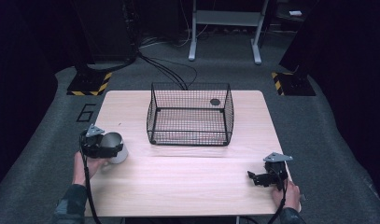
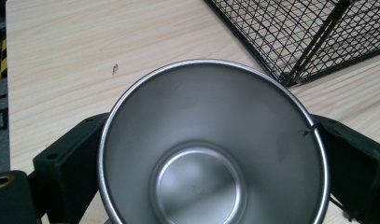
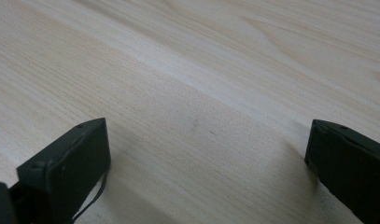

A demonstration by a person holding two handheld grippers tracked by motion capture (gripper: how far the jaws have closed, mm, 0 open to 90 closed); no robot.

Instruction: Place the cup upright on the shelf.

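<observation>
We see the left gripper (image 1: 105, 145) with its black fingers (image 2: 68, 163) closed on either side of a shiny stainless-steel cup (image 2: 213, 149), its open mouth facing the left gripper view so that we look straight down to its round base. In the high view this cup (image 1: 116, 147) sits at the left edge of the pale wooden surface (image 1: 187, 177), held by the person's left hand (image 1: 87, 165). Just beyond the cup stands a black wire-mesh basket (image 1: 190, 116), near the middle of the surface towards its far side. The right gripper (image 1: 257, 178) rests low over the near right corner, well apart from the cup, its fingers (image 3: 66, 163) spread wide with bare wood between them.
</observation>
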